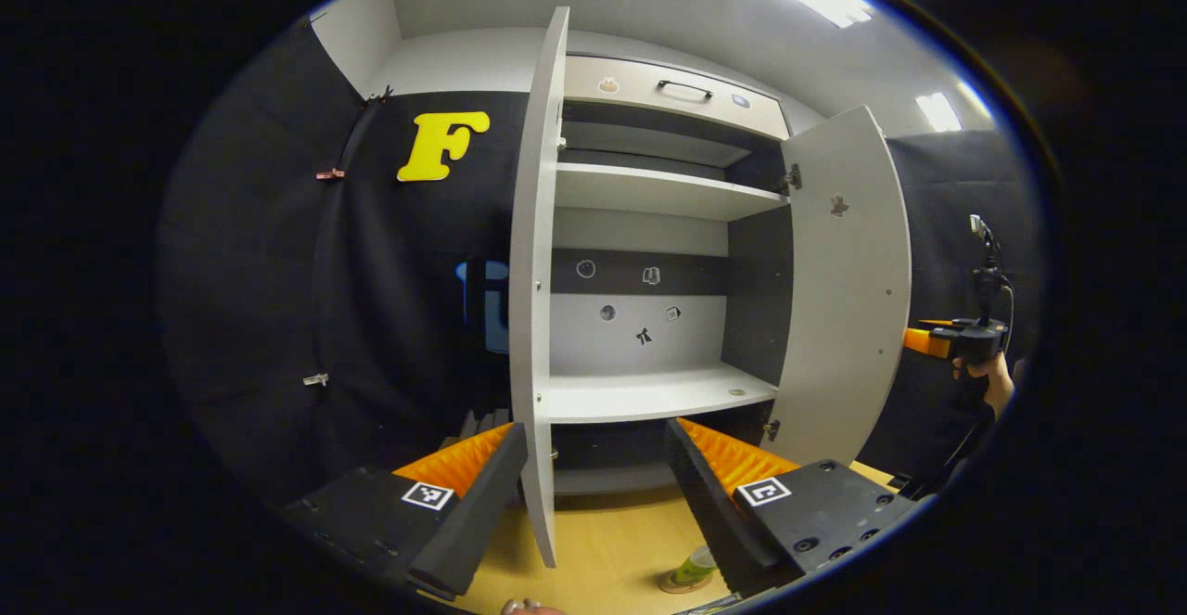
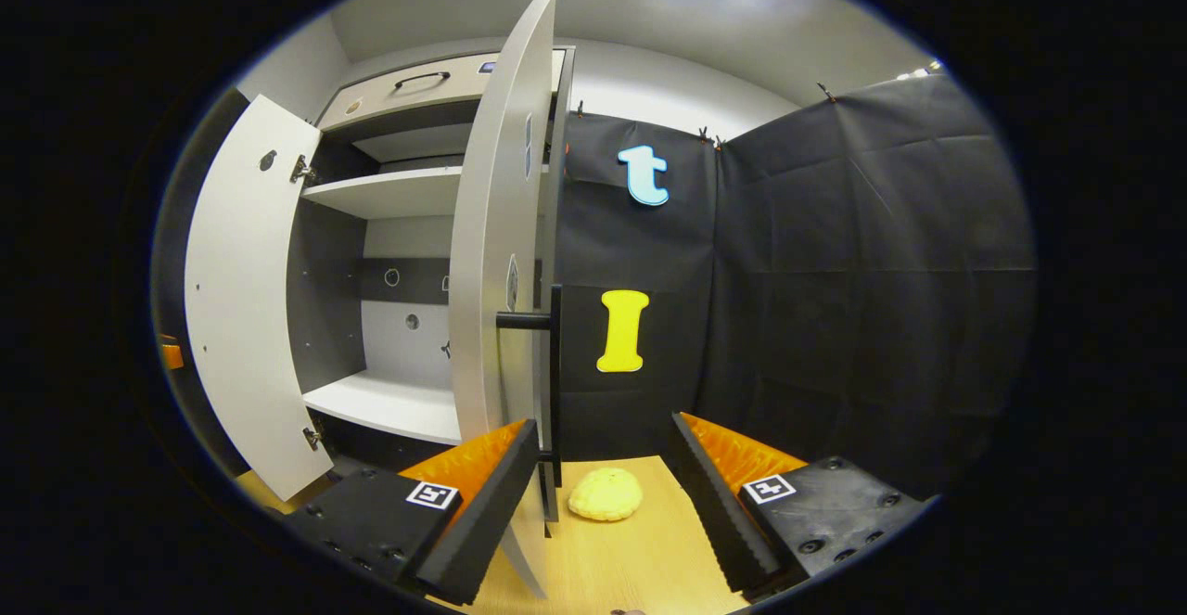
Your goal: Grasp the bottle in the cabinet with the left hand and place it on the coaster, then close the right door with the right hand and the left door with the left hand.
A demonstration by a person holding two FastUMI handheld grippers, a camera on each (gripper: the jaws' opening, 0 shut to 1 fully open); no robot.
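The white cabinet (image 1: 649, 392) stands with both doors swung out and its shelves bare. My left gripper (image 1: 598, 453) is open; the left door's edge (image 1: 536, 318) runs down between its fingers, close to the left one. Low in the left gripper view a green bottle (image 1: 695, 563) rests on a round coaster (image 1: 680, 585), partly hidden by my right finger. My right gripper (image 2: 603, 429) is open too, facing the right door (image 2: 496, 272) edge-on, with the black handle (image 2: 554, 365) just past its left finger. The left gripper view shows that right gripper (image 1: 932, 341) beyond the right door (image 1: 844, 290), held by a hand.
A yellow knobbly lump (image 2: 606, 494) lies on the wooden tabletop (image 2: 640, 559) between my right gripper's fingers. A drawer with a black handle (image 1: 684, 88) tops the cabinet. Black cloth walls close in on both sides. The left door (image 2: 246, 300) hangs wide open.
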